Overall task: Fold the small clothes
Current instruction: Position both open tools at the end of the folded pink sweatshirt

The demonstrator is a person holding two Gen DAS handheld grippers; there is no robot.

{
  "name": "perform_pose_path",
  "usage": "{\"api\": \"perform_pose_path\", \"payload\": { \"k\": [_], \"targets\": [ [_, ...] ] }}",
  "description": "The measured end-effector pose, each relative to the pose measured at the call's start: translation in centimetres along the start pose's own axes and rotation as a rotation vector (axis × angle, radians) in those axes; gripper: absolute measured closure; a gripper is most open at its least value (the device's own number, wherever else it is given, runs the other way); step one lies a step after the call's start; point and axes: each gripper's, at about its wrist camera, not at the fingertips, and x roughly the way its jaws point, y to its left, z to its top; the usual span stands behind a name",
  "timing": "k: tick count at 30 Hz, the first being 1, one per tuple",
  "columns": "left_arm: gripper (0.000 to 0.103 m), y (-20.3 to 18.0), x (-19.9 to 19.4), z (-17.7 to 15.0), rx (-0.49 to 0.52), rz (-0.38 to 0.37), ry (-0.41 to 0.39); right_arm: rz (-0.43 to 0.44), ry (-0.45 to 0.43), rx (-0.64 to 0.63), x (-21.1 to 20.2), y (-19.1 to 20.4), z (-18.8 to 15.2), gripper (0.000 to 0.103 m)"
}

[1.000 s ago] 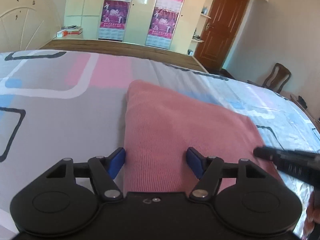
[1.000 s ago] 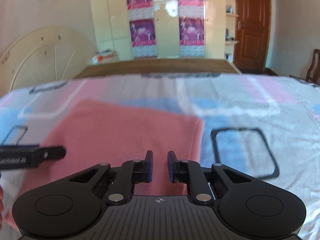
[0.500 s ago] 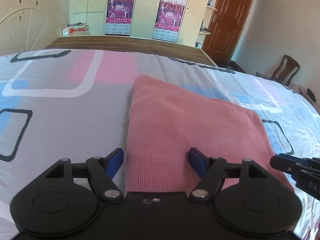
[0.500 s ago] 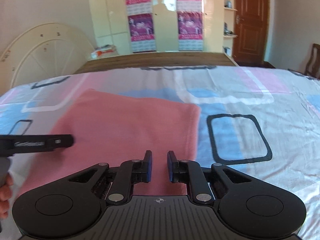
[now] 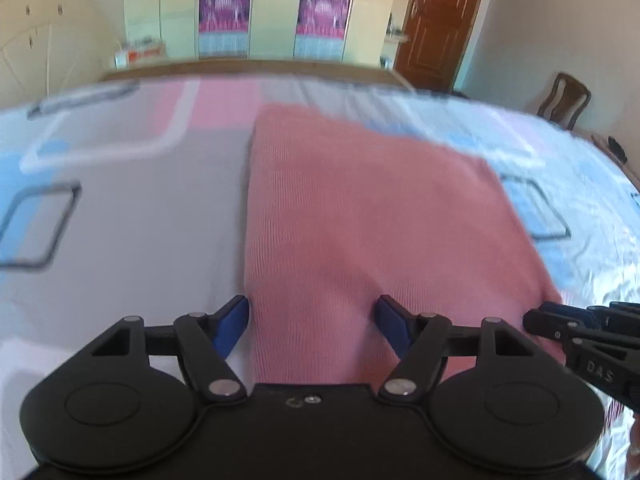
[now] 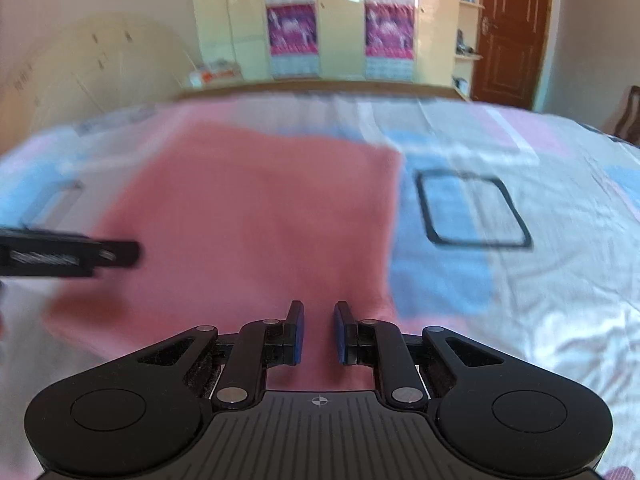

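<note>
Bedsheet (image 5: 132, 220), patterned in pink, blue and grey blocks with dark outlined squares, spread over bed. Wooden footboard (image 6: 320, 87) along far edge. Cream wardrobe (image 5: 272, 8) against back wall, carrying two purple posters (image 6: 294, 28). Brown door (image 5: 436, 20) to right of wardrobe. Wooden chair (image 5: 564, 100) near right wall. Cream headboard (image 5: 44, 44) leaning at left. Details blurred.

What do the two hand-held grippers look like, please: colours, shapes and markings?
Both are matte black. The left gripper has two round discs, silver pivot rivets and blue fingertips. The right gripper has the same build, a ribbed top plate with a small crosshair mark, and blue pads.
</note>
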Motion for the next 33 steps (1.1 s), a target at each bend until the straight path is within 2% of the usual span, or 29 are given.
{"api": "perform_pose_path", "payload": {
  "k": [3,7,10,15,17,20,27,31,33],
  "targets": [
    [0.033,0.7,0.2,-0.8,-0.051,-0.016,0.017,0.003,0.005,0.024,-0.1,-0.6,-0.5,0.088],
    [0.034,0.8,-0.8,-1.4,-0.024,-0.018,0.005,0.012,-0.023,0.010,-1.6,-0.3,-0.9,0.088],
    [0.032,1.3,-0.3,-1.9,-0.033,-0.028,0.033,-0.024,0.012,-0.026,-1.1,-0.3,-2.1,0.088],
    [0.033,1.2,-0.5,-2.1,-0.050,-0.045,0.044,-0.021,-0.004,0.010,-1.8,-0.8,-2.2,0.088],
    [0.031,1.0,-0.3,-2.4,-0.033,-0.038,0.040,-0.073,0.005,-0.010,-1.6,-0.7,-2.6,0.088],
    [0.029,1.0,-0.2,-2.4,-0.028,-0.032,0.044,-0.045,0.021,0.039,-1.5,-1.8,-2.9,0.087],
    [0.029,0.6,-0.9,-1.8,-0.023,-0.021,0.045,-0.006,-0.026,0.040,-3.5,-1.2,-1.5,0.087],
    [0.028,0.3,-2.0,-1.3,-0.004,-0.027,0.018,0.015,-0.021,0.024,-3.3,-0.4,-0.8,0.087],
    [0.023,0.3,-2.4,-0.9,0.006,-0.029,0.006,0.022,-0.019,0.042,-3.2,-0.6,-0.6,0.082]
  ]
}}
